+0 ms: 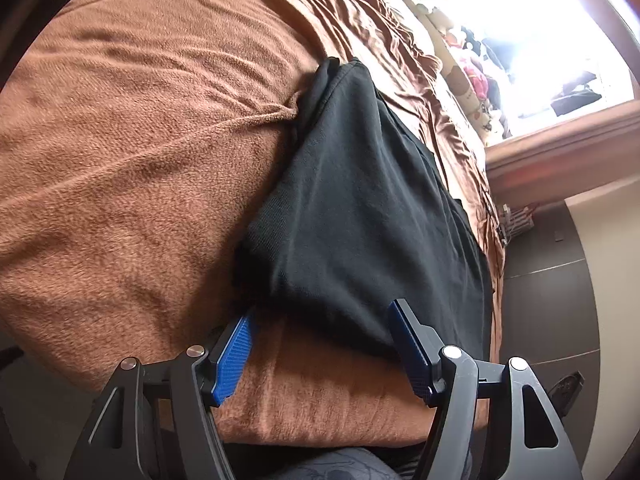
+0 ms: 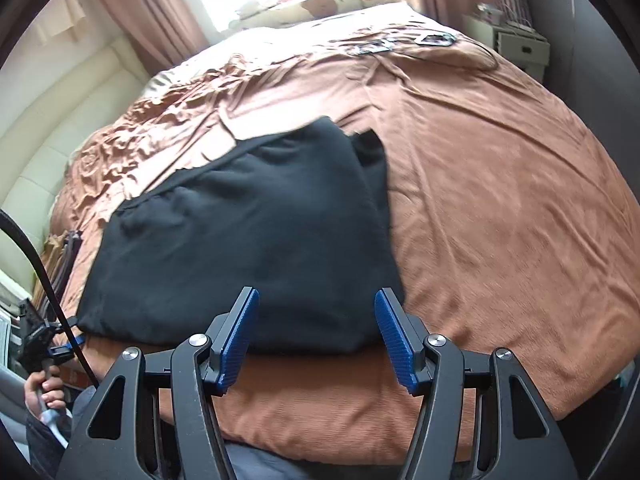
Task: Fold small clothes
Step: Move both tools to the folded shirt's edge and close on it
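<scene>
A black garment (image 1: 360, 208) lies folded flat on the brown bed cover (image 1: 120, 184). In the left wrist view my left gripper (image 1: 324, 312) is open, its blue pads on either side of the garment's near corner; whether they touch the cloth I cannot tell. In the right wrist view the same garment (image 2: 248, 232) lies near the bed's front edge. My right gripper (image 2: 316, 300) is open, with the garment's near edge between its spread jaws. The left gripper also shows at the far left (image 2: 74, 344), at the garment's left corner.
The brown cover (image 2: 500, 200) is wrinkled toward the headboard side. Pillows (image 2: 320, 4) and clutter lie by the bright window. Small items (image 2: 400, 44) rest on the far bed. A white nightstand (image 2: 516, 44) stands at the far right. Dark floor (image 1: 552, 280) lies beside the bed.
</scene>
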Available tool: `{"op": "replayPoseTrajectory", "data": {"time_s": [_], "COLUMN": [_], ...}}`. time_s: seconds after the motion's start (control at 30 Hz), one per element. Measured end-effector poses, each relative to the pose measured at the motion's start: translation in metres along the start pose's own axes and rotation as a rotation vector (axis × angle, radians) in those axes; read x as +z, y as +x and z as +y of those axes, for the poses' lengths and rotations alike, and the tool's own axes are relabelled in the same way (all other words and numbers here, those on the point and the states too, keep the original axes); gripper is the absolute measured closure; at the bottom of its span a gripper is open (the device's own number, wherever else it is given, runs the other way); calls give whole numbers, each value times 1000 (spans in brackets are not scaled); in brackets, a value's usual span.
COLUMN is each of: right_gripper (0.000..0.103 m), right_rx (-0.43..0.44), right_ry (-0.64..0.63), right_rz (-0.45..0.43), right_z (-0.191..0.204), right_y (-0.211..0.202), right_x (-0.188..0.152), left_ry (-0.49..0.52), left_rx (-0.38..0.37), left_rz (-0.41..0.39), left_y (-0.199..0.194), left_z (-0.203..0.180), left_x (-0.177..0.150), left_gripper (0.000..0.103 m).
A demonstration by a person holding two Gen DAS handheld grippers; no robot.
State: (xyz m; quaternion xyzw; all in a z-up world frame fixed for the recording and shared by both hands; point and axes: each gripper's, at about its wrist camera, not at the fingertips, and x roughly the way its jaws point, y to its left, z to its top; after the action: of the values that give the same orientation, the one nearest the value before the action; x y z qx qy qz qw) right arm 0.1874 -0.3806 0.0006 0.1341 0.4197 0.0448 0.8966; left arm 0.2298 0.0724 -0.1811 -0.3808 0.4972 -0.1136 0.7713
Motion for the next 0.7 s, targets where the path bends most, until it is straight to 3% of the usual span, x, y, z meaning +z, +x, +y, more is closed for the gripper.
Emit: {"op": "replayPoseTrajectory", "data": {"time_s": [0.37, 0.53, 0.63, 0.7], "right_gripper": [45, 45, 45, 46], "right_rx": [70, 105, 137, 154], "right_ry": [-92, -122, -130, -130], "right_rz": [-3, 27, 51, 68], "right_z": [44, 61, 72, 77], "right_y": [10, 33, 50, 62], "right_x": [19, 20, 21, 23], "left_ry": [-105, -133, -169, -181], "left_rx": [-80, -98, -145, -135], "left_rz": [-81, -98, -105, -107], "left_y": [13, 6, -1, -3], "left_z": [12, 19, 25, 27], "left_x": [15, 12, 8, 5], "left_gripper": [36, 47, 48, 49]}}
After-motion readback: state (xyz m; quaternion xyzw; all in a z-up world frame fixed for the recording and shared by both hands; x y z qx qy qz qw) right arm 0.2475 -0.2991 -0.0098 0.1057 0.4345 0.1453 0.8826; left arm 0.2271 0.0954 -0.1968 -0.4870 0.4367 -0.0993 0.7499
